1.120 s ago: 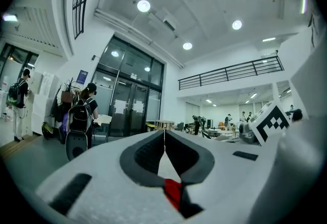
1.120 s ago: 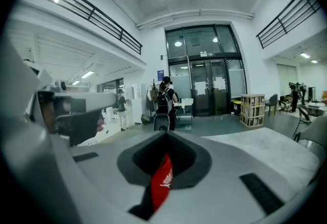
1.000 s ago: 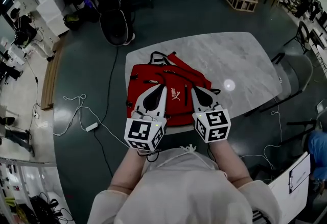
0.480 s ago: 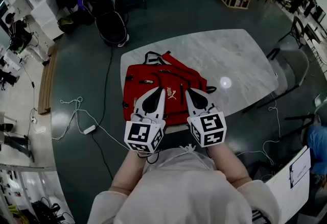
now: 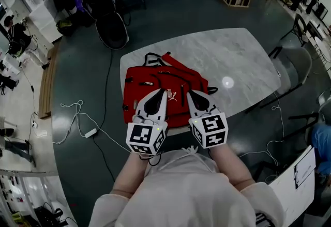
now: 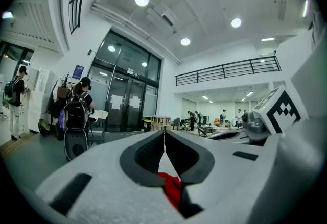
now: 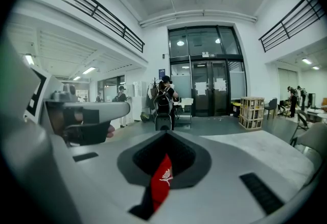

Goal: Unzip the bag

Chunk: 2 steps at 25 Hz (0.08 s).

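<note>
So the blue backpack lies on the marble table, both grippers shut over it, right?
Not blue: the head view shows a red backpack. It does lie on the marble table, with the left gripper and right gripper shut over it.

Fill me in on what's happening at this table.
A person stands at a marble-topped table with a two-jaw gripper in each hand. Both are held low over the near part of a red backpack that lies flat on the table. The left gripper and right gripper each have their jaws closed together, and red fabric shows through the gap behind the tips. No zip pull is visibly gripped. How far the zip is open cannot be made out.
</note>
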### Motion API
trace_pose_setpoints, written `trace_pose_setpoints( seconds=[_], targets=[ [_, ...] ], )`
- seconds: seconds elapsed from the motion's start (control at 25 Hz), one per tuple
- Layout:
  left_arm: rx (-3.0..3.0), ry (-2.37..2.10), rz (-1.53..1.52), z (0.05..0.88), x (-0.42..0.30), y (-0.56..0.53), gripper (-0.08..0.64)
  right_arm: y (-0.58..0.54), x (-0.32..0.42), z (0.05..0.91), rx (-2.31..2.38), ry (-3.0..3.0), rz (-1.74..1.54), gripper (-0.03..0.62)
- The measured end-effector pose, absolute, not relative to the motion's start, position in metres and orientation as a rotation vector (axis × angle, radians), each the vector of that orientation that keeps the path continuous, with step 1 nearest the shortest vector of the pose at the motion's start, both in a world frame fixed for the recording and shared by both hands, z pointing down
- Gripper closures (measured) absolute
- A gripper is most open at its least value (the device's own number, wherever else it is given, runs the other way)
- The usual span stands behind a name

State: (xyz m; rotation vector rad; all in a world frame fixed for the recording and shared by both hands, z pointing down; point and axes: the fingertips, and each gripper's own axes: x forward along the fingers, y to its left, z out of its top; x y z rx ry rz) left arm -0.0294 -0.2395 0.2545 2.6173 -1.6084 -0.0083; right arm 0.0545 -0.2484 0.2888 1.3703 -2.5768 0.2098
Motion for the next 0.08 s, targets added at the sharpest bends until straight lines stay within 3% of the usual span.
trace_pose_setpoints(
  seconds=[0.08],
  targets=[
    [2.612, -1.605, -0.007, 0.2563, -0.0290, -0.2403, 0.538, -0.2494, 0.0551, 0.2922, 1.365, -2.572, 0.220, 0.566]
  ],
)
